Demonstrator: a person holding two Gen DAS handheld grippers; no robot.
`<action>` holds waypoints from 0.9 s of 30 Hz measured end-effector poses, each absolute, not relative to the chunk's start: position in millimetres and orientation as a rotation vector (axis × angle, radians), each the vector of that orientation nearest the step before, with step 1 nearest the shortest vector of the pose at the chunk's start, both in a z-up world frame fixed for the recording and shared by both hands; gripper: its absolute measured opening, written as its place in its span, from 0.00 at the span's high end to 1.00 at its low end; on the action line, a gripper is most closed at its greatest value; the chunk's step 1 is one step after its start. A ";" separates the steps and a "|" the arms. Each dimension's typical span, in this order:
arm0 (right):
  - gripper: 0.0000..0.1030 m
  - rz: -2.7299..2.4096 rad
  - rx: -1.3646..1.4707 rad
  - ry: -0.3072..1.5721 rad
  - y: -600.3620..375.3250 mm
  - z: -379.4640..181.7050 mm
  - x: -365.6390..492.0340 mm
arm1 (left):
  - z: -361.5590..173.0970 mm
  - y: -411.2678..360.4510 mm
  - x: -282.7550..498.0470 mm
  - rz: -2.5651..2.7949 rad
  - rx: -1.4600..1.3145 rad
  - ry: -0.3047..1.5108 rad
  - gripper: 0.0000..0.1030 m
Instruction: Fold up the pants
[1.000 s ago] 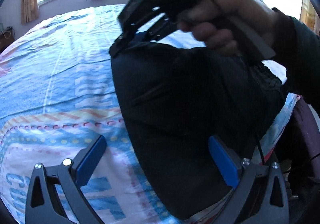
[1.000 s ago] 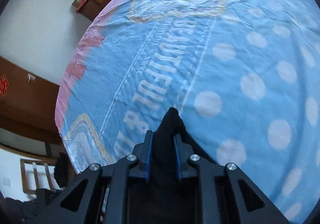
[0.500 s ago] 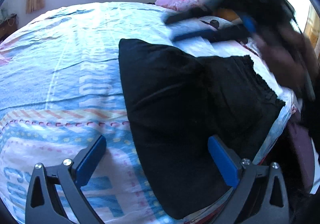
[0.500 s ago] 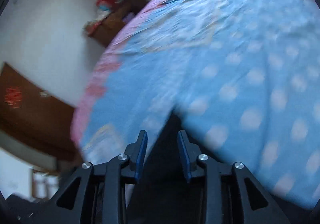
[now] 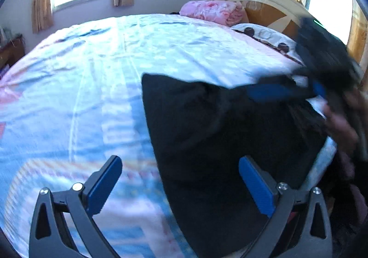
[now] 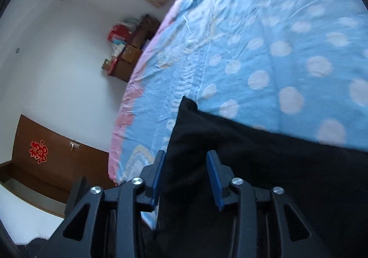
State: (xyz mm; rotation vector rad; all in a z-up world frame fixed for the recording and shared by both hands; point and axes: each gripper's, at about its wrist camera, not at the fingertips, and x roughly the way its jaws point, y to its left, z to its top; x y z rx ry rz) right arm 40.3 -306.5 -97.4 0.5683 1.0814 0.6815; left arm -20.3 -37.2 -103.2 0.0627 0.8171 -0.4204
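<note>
One bed sheet (image 5: 92, 97), blue with dots. One left gripper (image 5: 181, 182), jaws wide apart, nothing clamped, hovering over the near edge of one folded black pants (image 5: 207, 131) at near right. One right gripper (image 6: 185, 172), jaws opening, cloth between, unpinched. One pink pillow (image 5: 211, 10) far.

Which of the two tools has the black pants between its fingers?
The right tool: black pants lie between its opening fingers. The left tool gapes wide, hovering above.

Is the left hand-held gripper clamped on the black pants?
No, the left hand-held gripper has its jaws spread wide, clear of the black pants lying on the bed.
</note>
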 end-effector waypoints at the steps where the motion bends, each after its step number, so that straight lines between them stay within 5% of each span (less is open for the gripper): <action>1: 0.56 0.655 0.552 1.094 -315.0 -97.9 28.8 | -103.2 -37.8 -13.3 -0.402 0.076 0.810 0.00; 11: 0.56 0.594 0.583 1.173 -368.4 -124.0 -82.0 | -128.1 -50.2 31.0 -0.383 0.095 0.887 0.00; 20: 0.55 0.586 0.565 0.891 -404.4 -61.2 -94.4 | -118.5 -49.3 -2.3 -0.384 0.075 0.898 0.00; 27: 0.42 0.312 0.569 0.846 -453.5 -68.5 -67.3 | -134.3 -55.4 -1.3 -0.387 0.058 0.935 0.00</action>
